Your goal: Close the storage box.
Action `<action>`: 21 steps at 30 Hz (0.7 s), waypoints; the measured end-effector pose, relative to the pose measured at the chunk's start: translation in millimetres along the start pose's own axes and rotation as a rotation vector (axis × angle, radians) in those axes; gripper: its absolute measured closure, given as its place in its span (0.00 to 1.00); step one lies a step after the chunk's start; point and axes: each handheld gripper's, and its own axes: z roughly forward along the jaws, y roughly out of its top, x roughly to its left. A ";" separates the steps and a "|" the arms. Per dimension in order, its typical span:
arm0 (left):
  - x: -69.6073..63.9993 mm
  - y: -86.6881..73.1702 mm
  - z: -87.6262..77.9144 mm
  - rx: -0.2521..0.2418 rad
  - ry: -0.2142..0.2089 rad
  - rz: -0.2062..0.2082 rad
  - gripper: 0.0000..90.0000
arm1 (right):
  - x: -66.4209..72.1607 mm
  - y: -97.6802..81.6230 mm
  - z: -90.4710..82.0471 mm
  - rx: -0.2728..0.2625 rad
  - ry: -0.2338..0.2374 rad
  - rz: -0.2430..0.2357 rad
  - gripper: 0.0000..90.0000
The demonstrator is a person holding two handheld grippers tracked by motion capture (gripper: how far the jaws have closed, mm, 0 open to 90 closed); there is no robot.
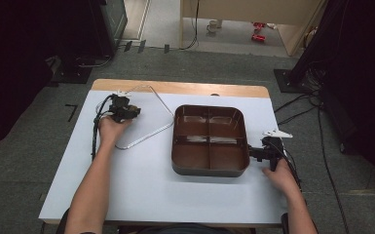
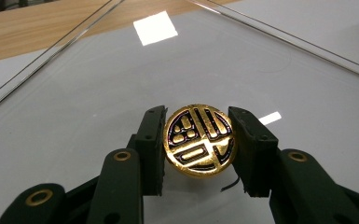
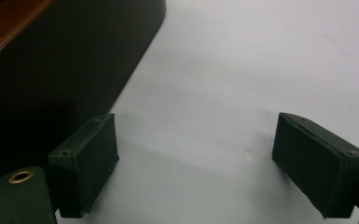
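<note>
A round gold knob with a black pattern stands on a clear lid, and my left gripper is shut on it, one pad pressed against each side. From above, that left gripper sits over the clear, metal-rimmed lid, which lies flat on the table left of a brown tray. The tray has several compartments, all bare. My right gripper rests open beside the tray's right wall. In the right gripper view the right gripper holds nothing, with the dark tray wall to its left.
A white sheet covers the table, with a strip of bare wood along the far edge. Cables run over the grey floor to the right, and dark equipment stands at both far corners.
</note>
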 end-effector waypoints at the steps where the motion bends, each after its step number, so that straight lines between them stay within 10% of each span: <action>1: 0.0 0.0 0.0 0.000 0.000 0.000 0.66 | 0.0 0.0 0.0 0.000 0.000 0.000 0.15; 21: -14.9 30.2 -69.3 -0.024 -0.068 0.023 0.66 | -0.1 0.0 0.1 0.000 0.000 -0.001 0.15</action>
